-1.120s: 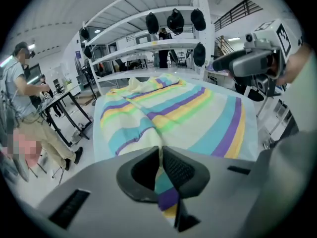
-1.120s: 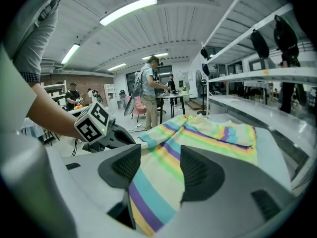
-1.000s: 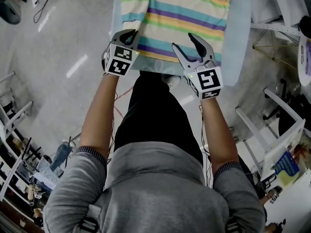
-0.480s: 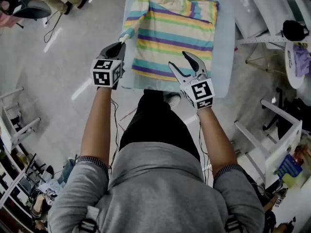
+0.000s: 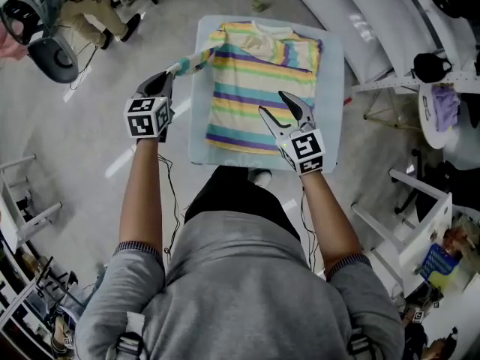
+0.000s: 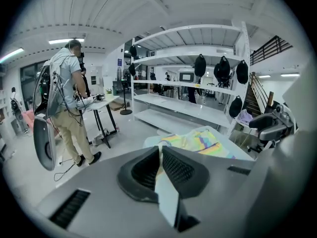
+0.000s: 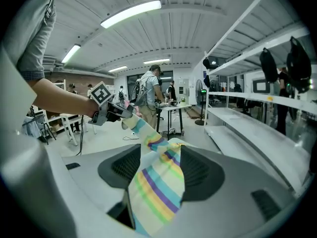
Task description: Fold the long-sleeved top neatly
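Observation:
A pastel-striped long-sleeved top (image 5: 259, 88) lies flat on a pale blue table (image 5: 334, 88). My left gripper (image 5: 163, 77) is off the table's left edge, shut on the cuff (image 6: 166, 192) of the sleeve (image 5: 196, 60). The sleeve stretches in the air from that gripper to the shoulder. My right gripper (image 5: 271, 101) hovers over the lower right part of the top with its jaws wide apart. In the right gripper view, striped cloth shows in the gap of the right gripper (image 7: 156, 152). The raised sleeve (image 7: 143, 130) runs off to the left gripper (image 7: 106, 114).
A person (image 6: 67, 98) stands at a desk far left. A chair (image 5: 52, 55) is beside them. White shelving (image 6: 198, 108) runs behind the table. A round side table (image 5: 442, 103) and white frames (image 5: 420, 201) stand to the right.
Both grippers have risen. The left one has carried the sleeve cuff up and out to the left, drawing the sleeve straight. The right one has moved from the hem to above the body, still open.

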`<move>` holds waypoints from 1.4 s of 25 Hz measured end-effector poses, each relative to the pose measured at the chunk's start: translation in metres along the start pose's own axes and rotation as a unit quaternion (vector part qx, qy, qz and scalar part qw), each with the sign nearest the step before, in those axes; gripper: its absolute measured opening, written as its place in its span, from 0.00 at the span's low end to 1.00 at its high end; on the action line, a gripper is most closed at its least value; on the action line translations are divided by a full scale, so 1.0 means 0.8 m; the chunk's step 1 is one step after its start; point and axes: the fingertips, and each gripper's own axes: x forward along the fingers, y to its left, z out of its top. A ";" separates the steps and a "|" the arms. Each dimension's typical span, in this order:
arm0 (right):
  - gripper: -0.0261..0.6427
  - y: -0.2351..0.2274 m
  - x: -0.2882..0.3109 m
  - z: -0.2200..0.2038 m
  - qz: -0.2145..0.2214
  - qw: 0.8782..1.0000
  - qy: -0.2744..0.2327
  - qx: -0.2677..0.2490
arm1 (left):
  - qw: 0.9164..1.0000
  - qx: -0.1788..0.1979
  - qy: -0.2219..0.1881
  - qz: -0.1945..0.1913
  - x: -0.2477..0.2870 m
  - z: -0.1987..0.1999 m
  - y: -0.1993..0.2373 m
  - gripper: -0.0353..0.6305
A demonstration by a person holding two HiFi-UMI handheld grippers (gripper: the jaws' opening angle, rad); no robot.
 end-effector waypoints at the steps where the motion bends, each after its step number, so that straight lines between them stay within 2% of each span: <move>1: 0.42 -0.005 0.003 0.007 -0.001 1.000 0.001 -0.001 | 1.000 0.001 -0.003 0.003 0.002 0.010 0.009 0.11; 4: 0.42 -0.018 0.016 0.028 -0.003 1.000 0.005 -0.005 | 1.000 -0.006 -0.007 0.005 0.011 0.038 0.036 0.11; 11: 0.43 -0.057 0.046 0.066 -0.016 1.000 0.011 -0.011 | 0.999 -0.049 -0.014 0.005 0.037 0.080 0.086 0.11; 19: 0.44 -0.096 0.067 0.094 -0.022 1.000 0.007 -0.014 | 0.998 -0.051 -0.005 0.024 0.043 0.104 0.105 0.11; 24: 0.44 -0.113 0.072 0.099 -0.005 1.000 0.006 -0.017 | 0.997 -0.069 -0.003 0.039 0.047 0.112 0.091 0.11; 28: 0.44 -0.128 0.069 0.102 0.005 1.000 0.001 -0.016 | 0.997 -0.066 -0.001 0.040 0.057 0.127 0.062 0.11; 35: 0.44 -0.161 0.051 0.098 0.004 1.000 -0.008 -0.006 | 0.998 -0.068 -0.010 0.010 0.090 0.159 -0.009 0.11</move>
